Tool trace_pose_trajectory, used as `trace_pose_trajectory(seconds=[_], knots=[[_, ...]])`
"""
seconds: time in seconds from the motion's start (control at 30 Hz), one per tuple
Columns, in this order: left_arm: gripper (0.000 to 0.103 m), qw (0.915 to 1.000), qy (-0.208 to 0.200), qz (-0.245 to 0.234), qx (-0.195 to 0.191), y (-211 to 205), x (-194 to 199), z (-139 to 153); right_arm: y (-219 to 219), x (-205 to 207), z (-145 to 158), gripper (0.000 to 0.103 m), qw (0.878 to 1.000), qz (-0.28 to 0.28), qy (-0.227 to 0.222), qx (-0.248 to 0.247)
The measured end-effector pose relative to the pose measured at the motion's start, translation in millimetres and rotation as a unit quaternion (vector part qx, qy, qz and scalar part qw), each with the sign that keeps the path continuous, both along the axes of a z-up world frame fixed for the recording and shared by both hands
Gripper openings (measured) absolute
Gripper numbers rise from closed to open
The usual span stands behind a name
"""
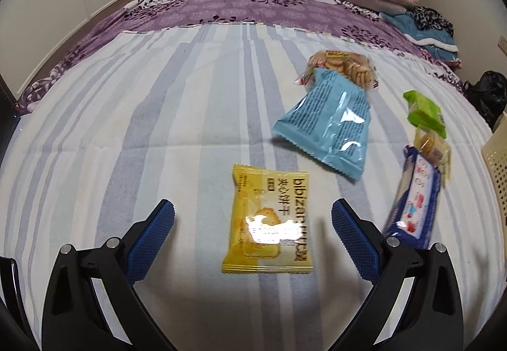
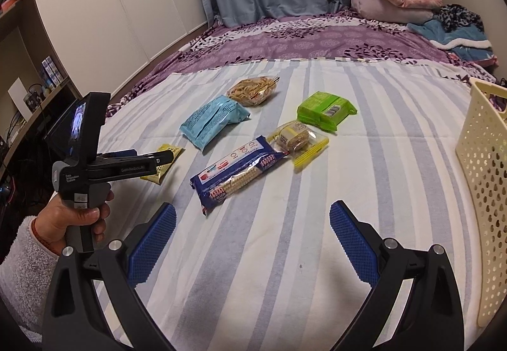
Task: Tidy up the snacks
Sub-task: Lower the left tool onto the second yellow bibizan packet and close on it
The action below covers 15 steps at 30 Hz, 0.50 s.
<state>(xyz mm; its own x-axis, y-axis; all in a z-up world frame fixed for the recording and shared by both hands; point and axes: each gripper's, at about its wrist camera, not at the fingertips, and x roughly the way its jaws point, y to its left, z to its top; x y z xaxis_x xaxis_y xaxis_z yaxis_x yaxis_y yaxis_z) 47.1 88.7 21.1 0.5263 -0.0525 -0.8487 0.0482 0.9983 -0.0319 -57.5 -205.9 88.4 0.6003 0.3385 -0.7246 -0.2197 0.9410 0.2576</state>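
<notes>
Yellow packet (image 1: pixel 267 221) flat on the bed (image 1: pixel 126 129), between the spread left tongs (image 1: pixel 253 237), untouched | blue bag (image 2: pixel 214 122), green pack (image 2: pixel 326 111), navy biscuits (image 2: pixel 237 173) and others loose on the bed | cream basket (image 2: pixel 484 179) at right, contents unseen; sorting apparently barely begun | right tongs (image 2: pixel 253 243) wide apart, empty.
</notes>
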Motion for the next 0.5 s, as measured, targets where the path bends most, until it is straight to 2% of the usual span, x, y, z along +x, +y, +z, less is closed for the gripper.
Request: trace_pose_trajectory(seconds=[0.07, 0.1, 0.23, 0.3, 0.4, 0.5], knots=[[0.099, 0.9999, 0.002, -0.004, 0.015, 1, 0, -5, 3, 1, -2, 0.097, 1.0, 0.003, 0.004, 0.0], [0.089, 0.9996, 0.003, -0.007, 0.028, 0, 0, -7, 5, 2, -3, 0.097, 1.0, 0.006, 0.005, 0.0], [0.079, 0.9997, -0.003, -0.015, 0.02, 3, -1, -8, 15, 4, -7, 0.097, 1.0, 0.018, 0.012, -0.002], [0.065, 0.9996, -0.006, -0.019, 0.019, 2, 0, -6, 21, 6, -10, 0.097, 1.0, 0.026, 0.015, -0.003], [0.05, 0.9998, -0.008, -0.014, 0.016, 5, -2, -3, 28, 12, -14, 0.097, 0.999, 0.037, 0.025, 0.007], [0.049, 0.9999, -0.01, -0.006, -0.003, 12, -3, -1, 33, 22, -22, 0.097, 0.998, 0.039, 0.042, 0.022]])
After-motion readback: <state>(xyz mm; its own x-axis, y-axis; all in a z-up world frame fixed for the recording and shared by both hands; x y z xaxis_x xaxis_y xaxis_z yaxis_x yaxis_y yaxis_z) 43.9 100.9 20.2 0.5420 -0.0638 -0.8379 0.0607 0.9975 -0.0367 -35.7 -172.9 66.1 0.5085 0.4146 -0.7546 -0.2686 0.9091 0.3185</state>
